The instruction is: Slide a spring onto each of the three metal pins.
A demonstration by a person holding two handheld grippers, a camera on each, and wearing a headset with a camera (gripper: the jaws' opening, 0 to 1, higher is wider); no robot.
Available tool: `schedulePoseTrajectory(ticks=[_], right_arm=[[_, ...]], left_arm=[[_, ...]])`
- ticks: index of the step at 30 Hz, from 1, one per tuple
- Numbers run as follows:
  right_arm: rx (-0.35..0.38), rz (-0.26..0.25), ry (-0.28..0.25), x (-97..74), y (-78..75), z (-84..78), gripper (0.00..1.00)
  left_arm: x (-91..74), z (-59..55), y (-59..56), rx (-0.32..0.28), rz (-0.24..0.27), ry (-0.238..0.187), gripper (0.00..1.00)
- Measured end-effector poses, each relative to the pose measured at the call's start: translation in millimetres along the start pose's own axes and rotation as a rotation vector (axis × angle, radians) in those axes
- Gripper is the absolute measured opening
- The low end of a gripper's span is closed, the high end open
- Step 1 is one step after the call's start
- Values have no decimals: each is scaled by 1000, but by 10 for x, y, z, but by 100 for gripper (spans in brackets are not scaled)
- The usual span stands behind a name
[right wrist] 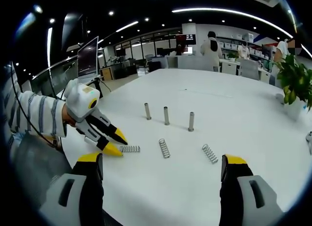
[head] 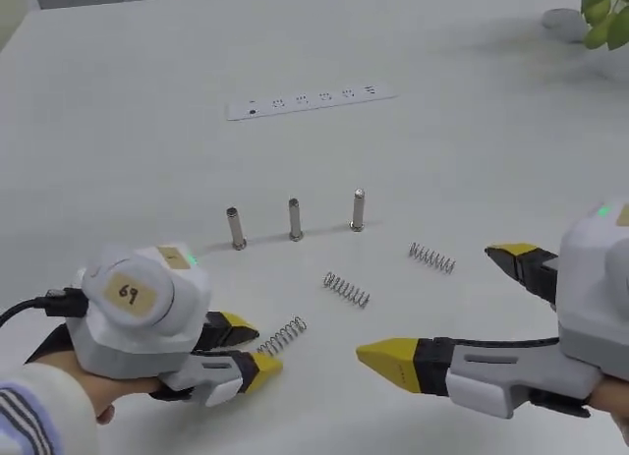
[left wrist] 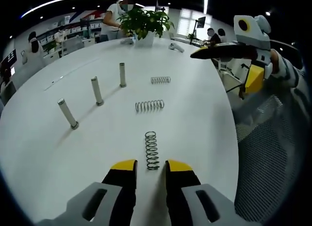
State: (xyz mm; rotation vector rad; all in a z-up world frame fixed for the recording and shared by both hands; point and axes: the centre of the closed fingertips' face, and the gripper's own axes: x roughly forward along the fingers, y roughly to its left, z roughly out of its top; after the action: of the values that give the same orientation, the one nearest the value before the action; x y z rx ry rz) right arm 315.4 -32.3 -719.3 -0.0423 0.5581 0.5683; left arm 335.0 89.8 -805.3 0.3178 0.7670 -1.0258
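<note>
Just ahead of parted left tongs (left wrist: 152,165): spring (left wrist: 152,149); right tongs (head: 442,303) wide.

Person's rig at the bench: the rounded, white-shelled left gripper (head: 258,348) carries a tan sticker (head: 129,294) marked "69", a small green light (head: 194,260) and a black cable (head: 34,306). Its black jaws end in yellow tips. The white right gripper (head: 428,303) matches. A white, dark-striped sleeve (head: 29,421) covers the left wrist.

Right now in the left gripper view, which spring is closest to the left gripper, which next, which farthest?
1. Near spring: at the left gripper's tips.
2. Middle spring: straight ahead, farther on.
3. Far spring: beside the farthest pin.
</note>
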Motion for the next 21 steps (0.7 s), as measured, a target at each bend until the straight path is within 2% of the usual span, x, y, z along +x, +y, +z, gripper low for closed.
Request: schedulePoseTrajectory(ticks=[3, 8, 11, 14, 19, 21], right_arm=[[0, 3, 3, 3, 8, -8, 100], [-3, 4, 6, 5, 13, -14, 100], [-4, 3, 9, 4, 12, -24, 100], [-7, 5, 19, 7, 15, -50, 99], [-16, -1, 27, 4, 9, -73, 99], [-15, -1, 24, 2, 6, -68, 99]], left_arm=[[11, 3, 28, 31, 14, 5, 12], [31, 6, 48, 29, 18, 4, 5], [39, 17, 66, 58, 27, 4, 3], [49, 13, 29, 81, 8, -6, 3], [61, 32, 50, 50, 8, -21, 3], [59, 34, 29, 84, -2, -32, 3]])
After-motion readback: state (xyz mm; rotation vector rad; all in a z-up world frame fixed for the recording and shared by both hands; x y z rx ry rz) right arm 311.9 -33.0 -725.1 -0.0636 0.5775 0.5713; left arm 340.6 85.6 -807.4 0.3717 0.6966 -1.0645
